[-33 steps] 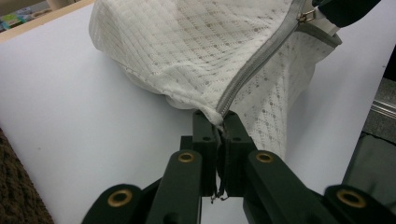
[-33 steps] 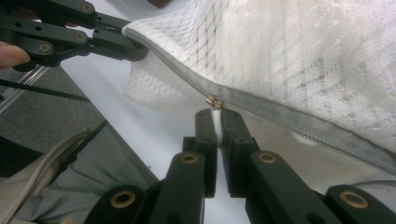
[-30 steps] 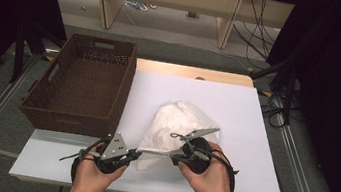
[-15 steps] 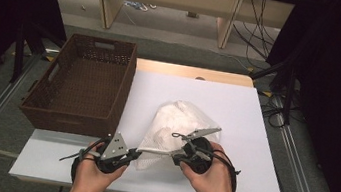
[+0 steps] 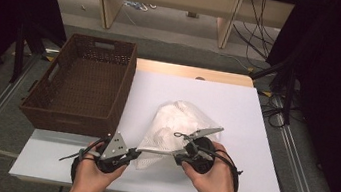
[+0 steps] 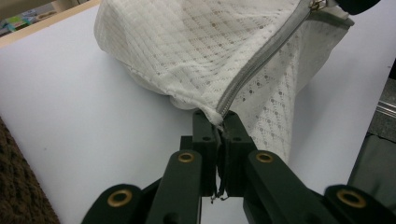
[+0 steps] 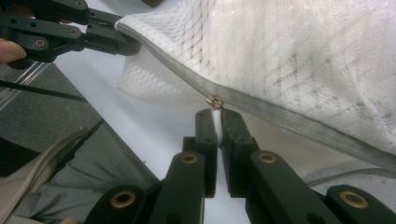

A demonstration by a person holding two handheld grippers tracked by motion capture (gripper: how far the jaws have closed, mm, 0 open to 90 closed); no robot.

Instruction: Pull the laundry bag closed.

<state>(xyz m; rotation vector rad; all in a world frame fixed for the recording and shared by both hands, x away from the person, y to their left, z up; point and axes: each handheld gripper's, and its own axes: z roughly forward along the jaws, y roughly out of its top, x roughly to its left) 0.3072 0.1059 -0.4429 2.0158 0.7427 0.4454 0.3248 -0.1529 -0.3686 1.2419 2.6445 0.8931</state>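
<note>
A white mesh laundry bag (image 5: 175, 122) with a grey zipper lies on the white table (image 5: 247, 112), near its front edge. In the left gripper view the bag (image 6: 210, 56) fills the top, and my left gripper (image 6: 220, 122) is shut on the corner where the zipper (image 6: 261, 56) ends. My right gripper (image 7: 217, 114) is shut on the white pull tab hanging from the brass zipper slider (image 7: 214, 101). In the high view the left gripper (image 5: 139, 151) sits at the bag's front left corner and the right gripper (image 5: 176, 152) just right of it.
A dark brown wicker basket (image 5: 84, 86) stands at the table's left edge, partly overhanging it. Cables trail on the floor behind and to the right of the table. White tabletop lies bare to the right of the bag.
</note>
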